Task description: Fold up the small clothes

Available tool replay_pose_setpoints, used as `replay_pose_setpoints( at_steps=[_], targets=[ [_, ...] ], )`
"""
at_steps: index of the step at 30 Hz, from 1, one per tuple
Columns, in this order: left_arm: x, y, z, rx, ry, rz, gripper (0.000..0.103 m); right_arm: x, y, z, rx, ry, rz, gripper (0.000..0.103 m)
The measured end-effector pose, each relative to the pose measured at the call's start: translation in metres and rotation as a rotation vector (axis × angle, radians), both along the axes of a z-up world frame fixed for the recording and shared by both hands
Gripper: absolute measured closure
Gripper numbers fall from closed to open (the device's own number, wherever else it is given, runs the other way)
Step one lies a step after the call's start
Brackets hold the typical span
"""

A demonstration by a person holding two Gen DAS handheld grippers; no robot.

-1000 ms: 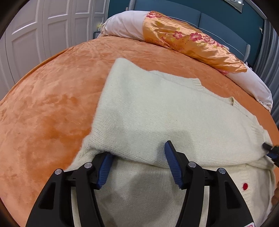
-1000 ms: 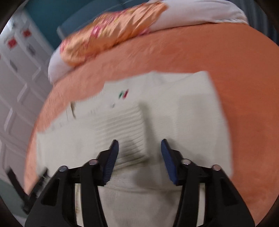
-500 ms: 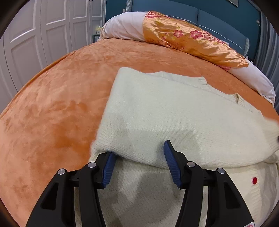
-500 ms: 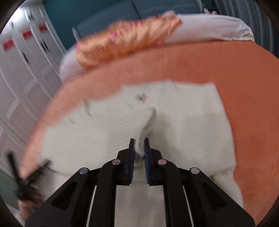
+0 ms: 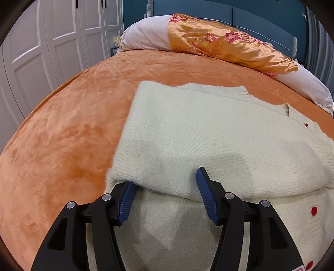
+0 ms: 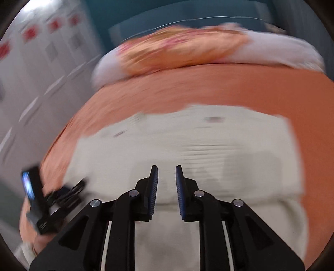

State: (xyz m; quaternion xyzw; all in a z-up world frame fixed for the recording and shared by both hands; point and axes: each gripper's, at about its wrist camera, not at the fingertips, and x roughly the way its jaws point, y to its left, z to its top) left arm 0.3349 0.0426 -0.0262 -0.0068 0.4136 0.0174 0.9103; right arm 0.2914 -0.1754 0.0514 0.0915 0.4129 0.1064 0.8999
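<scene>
bed: an orange plush cover fills most of both your views, with the cream sweater lying on it near you. pillows: a white one and an orange flowered one lie along the far edge of the bed, against a blue headboard. white cupboard doors stand to the left.

sweater: cream knit, spread flat on the bed, with one layer folded over another; the folded edge runs across just ahead of your left fingers, and red buttons show on the lower layer at the right. in the right wrist view the sweater is motion-blurred but lies directly under and ahead of that tool.

left gripper: your jaws stand wide apart over the sweater, the left blue pad tucked at the folded edge, nothing clamped.

right gripper: your jaws are parted by a narrow gap above the sweater, with no cloth between them. the left gripper appears blurred at that view's lower left.
</scene>
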Motion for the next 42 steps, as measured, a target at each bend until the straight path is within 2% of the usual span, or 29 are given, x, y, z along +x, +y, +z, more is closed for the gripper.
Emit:
replay_pose_setpoints(
  at_steps=[2, 5, 6, 8, 12, 14, 16, 19, 20, 23, 25, 28, 30, 31, 32, 34, 36, 37, 38, 39, 40, 42],
  targets=[
    [0.0, 0.0, 0.0, 0.005, 0.001, 0.0, 0.046, 0.018, 0.039, -0.018, -0.047, 0.034, 0.08, 0.086],
    [0.0, 0.0, 0.0, 0.0, 0.0, -0.001, 0.046, 0.026, 0.049, -0.038, -0.087, 0.065, 0.07, 0.089],
    [0.0, 0.001, 0.0, -0.002, 0.0, -0.001, 0.046, 0.023, 0.035, -0.043, -0.058, 0.055, 0.049, 0.09],
    [-0.001, 0.001, 0.0, -0.01, -0.003, -0.003, 0.045, 0.014, 0.005, -0.044, -0.014, 0.049, -0.005, 0.103],
    [0.0, 0.002, 0.0, -0.015, -0.006, -0.004, 0.045, -0.001, -0.058, -0.044, -0.046, 0.056, -0.15, 0.103],
    [0.0, 0.002, -0.001, -0.01, -0.006, -0.004, 0.045, -0.001, -0.084, -0.039, -0.014, 0.067, -0.208, 0.103],
    [0.0, 0.002, -0.001, -0.008, -0.007, -0.003, 0.045, 0.006, -0.091, -0.031, -0.012, 0.063, -0.24, 0.097],
    [0.0, 0.002, -0.001, -0.006, -0.006, -0.004, 0.045, 0.028, -0.079, -0.021, 0.061, 0.048, -0.189, 0.097],
    [0.0, 0.002, 0.0, -0.007, -0.006, -0.004, 0.045, 0.037, -0.071, -0.019, 0.056, 0.047, -0.161, 0.097],
    [-0.001, 0.002, -0.001, -0.006, -0.006, -0.003, 0.045, 0.072, -0.039, -0.028, -0.054, 0.073, -0.088, 0.096],
    [-0.001, 0.002, -0.001, -0.007, -0.006, -0.003, 0.045, 0.082, -0.05, -0.039, -0.133, 0.097, -0.125, 0.097],
    [0.0, 0.003, -0.001, -0.008, -0.006, -0.004, 0.044, 0.076, -0.099, -0.046, -0.105, 0.088, -0.22, 0.103],
    [-0.001, 0.002, -0.001, -0.007, -0.006, -0.003, 0.044, 0.057, -0.137, -0.044, -0.099, 0.097, -0.316, 0.103],
    [0.0, 0.003, -0.001, -0.007, -0.005, -0.002, 0.044, 0.039, -0.157, -0.04, -0.177, 0.116, -0.403, 0.097],
    [0.0, 0.003, -0.001, -0.009, -0.005, -0.003, 0.044, 0.029, -0.165, -0.037, -0.203, 0.121, -0.428, 0.096],
    [0.0, 0.003, 0.0, -0.016, -0.005, -0.004, 0.044, -0.02, -0.193, -0.026, -0.119, 0.12, -0.441, 0.097],
    [-0.003, 0.01, 0.005, -0.074, -0.002, -0.014, 0.044, -0.068, -0.203, -0.017, -0.081, 0.131, -0.458, 0.09],
    [-0.007, 0.014, 0.008, -0.102, 0.007, -0.019, 0.044, -0.096, -0.204, -0.011, -0.087, 0.13, -0.47, 0.083],
    [-0.014, 0.018, 0.013, -0.133, 0.016, -0.025, 0.044, -0.117, -0.203, -0.007, -0.093, 0.128, -0.478, 0.071],
    [-0.025, 0.023, 0.018, -0.155, 0.027, -0.026, 0.043, -0.155, -0.2, -0.001, -0.095, 0.128, -0.481, 0.065],
    [-0.045, 0.03, 0.026, -0.164, 0.031, -0.018, 0.041, -0.181, -0.194, 0.001, -0.094, 0.131, -0.476, 0.056],
    [-0.085, 0.04, 0.041, -0.166, -0.001, -0.023, 0.036, -0.232, -0.185, 0.003, -0.081, 0.164, -0.464, 0.051]
  ],
)
